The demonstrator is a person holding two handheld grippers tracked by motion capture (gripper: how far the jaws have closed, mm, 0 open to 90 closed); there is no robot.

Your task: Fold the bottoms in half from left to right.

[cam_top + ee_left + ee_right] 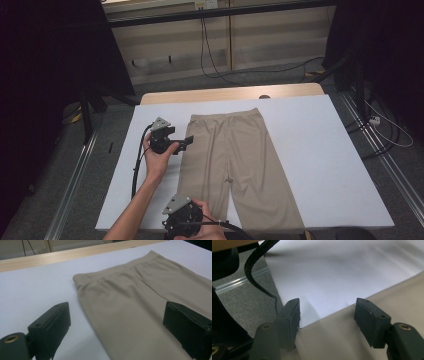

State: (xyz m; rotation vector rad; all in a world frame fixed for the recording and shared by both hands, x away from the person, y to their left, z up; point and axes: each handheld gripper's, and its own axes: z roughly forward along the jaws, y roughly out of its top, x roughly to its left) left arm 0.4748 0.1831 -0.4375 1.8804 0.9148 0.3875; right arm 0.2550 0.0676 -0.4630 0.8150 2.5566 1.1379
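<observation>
We have beige shorts (pixel 235 160) lying flat on the white table cover (pixel 320 165), waistband at the far side, 2 leg hems near us. We judge the fabric soft, light and limp, so it will sag unless pinched at edges. Our left gripper (pixel 186 141) spreads wide at the waistband's side seam, holding nothing; our right gripper (pixel 327 315) gapes over the near hem corner (pixel 299 328), empty too. Trailing cables (pixel 136 165) lie just beside the cloth; nothing else obstructs.

Grey carpet floor (pixel 45 175), wooden wall panel (pixel 225 40), dangling cables (pixel 210 55), dim surroundings.
</observation>
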